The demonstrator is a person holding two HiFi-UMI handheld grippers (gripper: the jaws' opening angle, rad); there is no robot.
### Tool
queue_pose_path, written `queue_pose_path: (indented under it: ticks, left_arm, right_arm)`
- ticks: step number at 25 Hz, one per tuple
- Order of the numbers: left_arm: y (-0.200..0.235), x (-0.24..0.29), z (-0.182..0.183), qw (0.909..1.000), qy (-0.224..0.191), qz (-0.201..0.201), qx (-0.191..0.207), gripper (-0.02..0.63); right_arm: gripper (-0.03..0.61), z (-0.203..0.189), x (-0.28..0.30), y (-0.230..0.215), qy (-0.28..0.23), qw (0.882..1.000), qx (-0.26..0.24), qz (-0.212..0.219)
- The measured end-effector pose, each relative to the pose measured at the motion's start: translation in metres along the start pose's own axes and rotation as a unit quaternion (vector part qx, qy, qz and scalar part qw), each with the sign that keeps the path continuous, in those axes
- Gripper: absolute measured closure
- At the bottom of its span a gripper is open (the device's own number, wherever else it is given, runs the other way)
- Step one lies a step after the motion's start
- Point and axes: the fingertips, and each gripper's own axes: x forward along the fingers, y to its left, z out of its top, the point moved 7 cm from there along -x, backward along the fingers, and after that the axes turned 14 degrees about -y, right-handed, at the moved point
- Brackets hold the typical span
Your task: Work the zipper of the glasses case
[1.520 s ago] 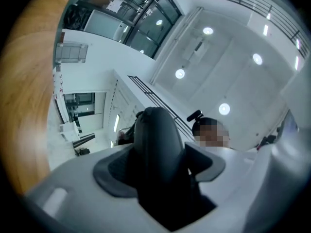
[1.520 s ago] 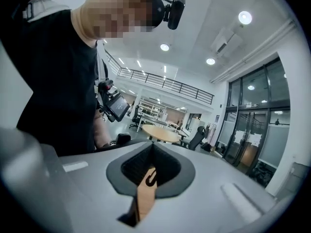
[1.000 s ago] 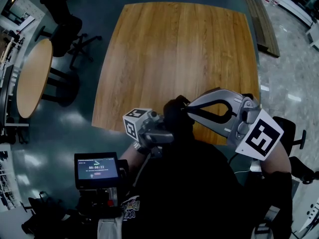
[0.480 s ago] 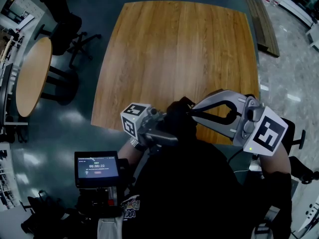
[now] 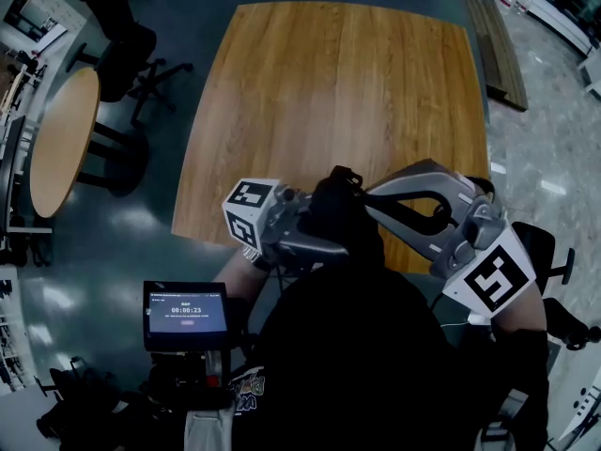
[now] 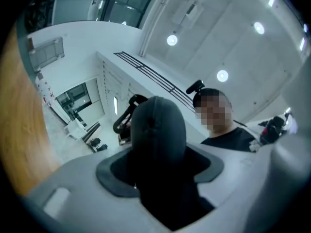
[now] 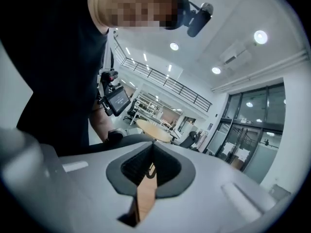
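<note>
head view first: the only writing that reads is on the small screen [image 5: 185, 314] behind the left gripper [image 5: 308, 235], its clock showing 00:00:23. it said 00:00:22 in both earlier frames. white print on the person's dark shirt [image 5: 246, 384] is cut off, can't read it. the marker cubes carry black-and-white squares, no words. the glasses case [image 5: 343, 212] is up off the wooden table [image 5: 329, 92], dark, right ahead of the left gripper and touching the tips of the right gripper [image 5: 362, 201]. since a second ago the left gripper's cube has rolled, so its top face looks more squarely at the camera. the right gripper's cube has dropped lower and turned. the case itself has barely shifted.

left gripper view: the case fills the gap, rounded end sticking out past the pads [image 6: 116, 174]. the jaws stand wide but they're clamped on it, and they've just been closing a touch tighter around it.

right gripper view: jaws pressed together, pinching a small dark loop, the zipper pull [image 7: 150, 172], right at the pad tips. table wood shows through the slit below it.
</note>
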Motion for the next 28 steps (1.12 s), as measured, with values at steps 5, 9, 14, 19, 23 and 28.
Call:
queue_pose_path:
  ticks: [5, 9, 14, 19, 23, 28]
  left_arm:
    - [0.001, 0.013, 0.001, 0.9991, 0.001, 0.006, 0.043, 0.348]
    - [-0.004, 0.014, -0.001, 0.9968, 0.004, 0.022, 0.077, 0.357]
    - [-0.006, 0.006, -0.016, 0.9989, -0.022, 0.019, 0.036, 0.359]
    - [-0.004, 0.003, -0.020, 0.9998, -0.006, 0.017, 0.010, 0.359]
    - [-0.002, 0.005, -0.021, 0.9999, -0.001, 0.002, -0.012, 0.360]
    - [-0.008, 0.009, -0.022, 0.9989, 0.031, -0.025, -0.026, 0.359]
  right_arm:
    - [0.574, -0.007, 0.001, 0.002, 0.005, 1.000, 0.025, -0.012]
    - [0.575, -0.004, -0.003, 0.005, -0.016, 0.999, 0.041, 0.017]
    - [0.575, -0.003, -0.009, 0.012, -0.024, 0.997, 0.032, 0.068]
    - [0.571, -0.014, -0.008, 0.012, -0.035, 0.996, 0.057, 0.056]
    - [0.566, -0.018, -0.007, 0.009, -0.040, 0.994, 0.068, 0.079]
    - [0.566, -0.016, -0.007, 0.005, -0.037, 0.980, 0.126, 0.146]
